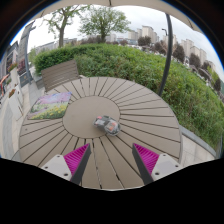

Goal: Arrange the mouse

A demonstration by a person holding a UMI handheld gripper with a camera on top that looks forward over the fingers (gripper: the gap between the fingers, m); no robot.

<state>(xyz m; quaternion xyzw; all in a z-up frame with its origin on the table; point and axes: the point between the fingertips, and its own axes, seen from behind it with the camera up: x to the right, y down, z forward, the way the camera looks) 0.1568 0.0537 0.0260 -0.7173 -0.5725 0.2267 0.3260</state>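
A small grey and white mouse (106, 124) lies near the middle of a round wooden slatted table (60, 135). My gripper (111, 158) hovers over the table's near side, with the mouse just ahead of the fingers and apart from them. The fingers are open and empty, with the magenta pads (76, 157) spread wide on both sides. A flat mat or book with a green picture (49, 105) lies on the table's left part, left of the mouse.
A wooden bench (60, 72) stands beyond the table at the left. A hedge (150, 70) runs behind and down the right side. A thin pole (169, 45) rises at the right. Trees and buildings stand far off.
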